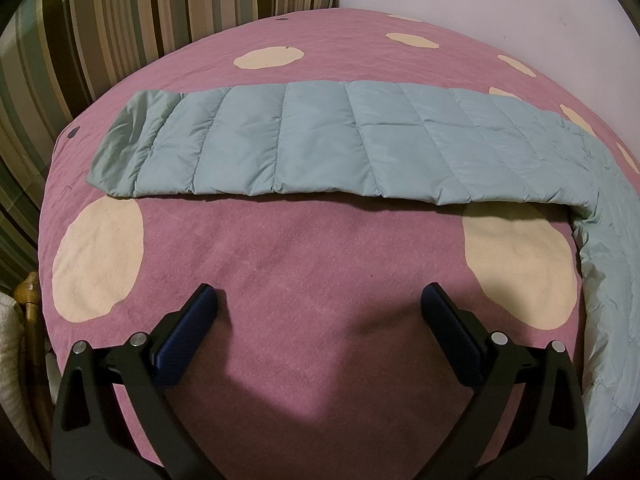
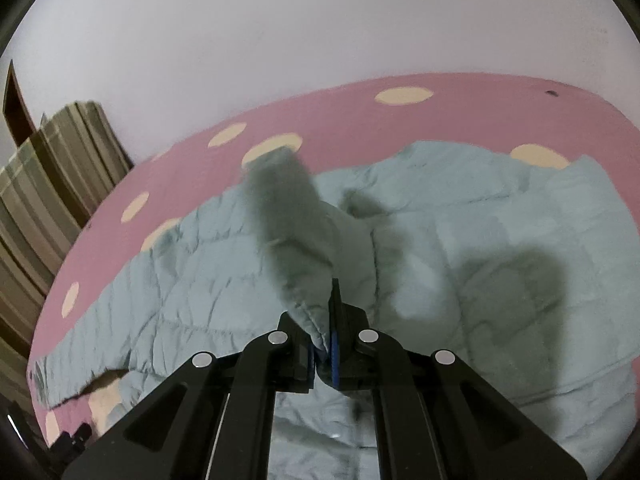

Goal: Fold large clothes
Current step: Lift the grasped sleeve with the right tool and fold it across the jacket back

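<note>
While your left gripper (image 1: 320, 304) hangs with its black arms and blue-padded fingers (image 1: 188, 336) spread wide and nothing between them, it points down at bare pink cloth, and the pale blue-green quilted puffer jacket (image 1: 304, 144) lies well ahead of it, apart from both pads. You are working over a bed covered in a dusty-pink blanket with large cream dots (image 1: 304, 264). In the left wrist view one long quilted sleeve stretches straight across the blanket from side to side, its darker grey-green cuff (image 1: 132, 136) toward the left edge of the bed, near the striped brown, tan and teal curtain (image 1: 100, 32). Toward the right edge the sleeve bends and runs into the body of the jacket, which comes down along that edge beside the gripper's right finger, not touching it. Your right gripper (image 2: 330, 332) is clamped tight on the jacket (image 2: 192, 288): a fold of quilted fabric comes up between the two pads, and a darker, blurred length of the garment (image 2: 280, 216) rises from the grip, lifted clear of the rest. Below and around that gripper the jacket's body lies spread and rumpled over the blanket (image 2: 340, 120), filling most of the near side of the bed, with pink cloth showing only beyond it toward the far edge and the plain pale wall (image 2: 320, 20). The gripper's shadow falls on the fabric to its right.
</note>
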`<action>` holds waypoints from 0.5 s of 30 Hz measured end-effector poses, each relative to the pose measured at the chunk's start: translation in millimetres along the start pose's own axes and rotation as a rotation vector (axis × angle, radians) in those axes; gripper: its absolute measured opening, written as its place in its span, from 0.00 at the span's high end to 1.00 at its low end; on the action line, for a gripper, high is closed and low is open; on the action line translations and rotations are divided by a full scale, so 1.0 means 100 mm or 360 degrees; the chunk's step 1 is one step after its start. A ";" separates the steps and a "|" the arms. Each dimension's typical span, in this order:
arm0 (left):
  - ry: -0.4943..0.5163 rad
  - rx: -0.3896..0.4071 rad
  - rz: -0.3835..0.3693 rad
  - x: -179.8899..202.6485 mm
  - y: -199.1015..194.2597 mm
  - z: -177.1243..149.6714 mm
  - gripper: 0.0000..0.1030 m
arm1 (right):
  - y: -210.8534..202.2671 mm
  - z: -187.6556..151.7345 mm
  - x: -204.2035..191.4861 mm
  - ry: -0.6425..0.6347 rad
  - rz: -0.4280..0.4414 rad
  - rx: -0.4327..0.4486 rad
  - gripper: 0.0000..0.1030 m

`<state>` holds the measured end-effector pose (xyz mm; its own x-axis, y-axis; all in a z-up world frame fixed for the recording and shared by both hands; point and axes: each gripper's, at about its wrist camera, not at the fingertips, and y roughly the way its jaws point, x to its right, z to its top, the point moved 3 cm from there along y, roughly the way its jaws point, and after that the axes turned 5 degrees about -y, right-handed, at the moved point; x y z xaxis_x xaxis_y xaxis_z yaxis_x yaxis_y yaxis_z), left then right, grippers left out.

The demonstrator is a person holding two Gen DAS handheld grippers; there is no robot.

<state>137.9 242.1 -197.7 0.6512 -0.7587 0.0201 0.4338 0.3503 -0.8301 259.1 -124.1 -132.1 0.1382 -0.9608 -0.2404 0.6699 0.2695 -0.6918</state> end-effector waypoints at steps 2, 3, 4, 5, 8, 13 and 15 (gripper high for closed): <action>0.0000 0.0000 0.0000 0.00 0.00 0.00 0.02 | 0.13 -0.04 -0.11 -0.0029 0.0003 -0.0044 0.95; 0.0000 0.0000 0.0000 0.00 0.00 0.00 0.02 | 0.17 -0.06 -0.15 -0.0048 0.0007 -0.0073 0.95; 0.0000 0.0000 0.0000 0.00 0.00 0.00 0.02 | 0.21 -0.09 -0.18 -0.0060 0.0012 -0.0099 0.95; 0.0000 0.0000 0.0000 0.00 0.00 0.00 0.02 | 0.25 -0.12 -0.20 -0.0067 0.0012 -0.0114 0.95; 0.0000 0.0000 0.0000 0.00 0.00 0.00 0.02 | 0.37 -0.18 -0.26 -0.0092 0.0014 -0.0163 0.95; 0.0000 0.0000 0.0000 0.00 0.00 0.00 0.02 | 0.49 -0.26 -0.32 -0.0112 0.0021 -0.0241 0.92; 0.0000 0.0000 0.0000 0.00 0.01 0.00 0.02 | 0.50 -0.28 -0.33 -0.0115 0.0022 -0.0245 0.91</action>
<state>138.1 242.3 -198.1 0.6511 -0.7587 0.0200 0.4337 0.3503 -0.8302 268.1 -76.7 -177.7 0.2026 -0.9575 -0.2051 0.5484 0.2845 -0.7863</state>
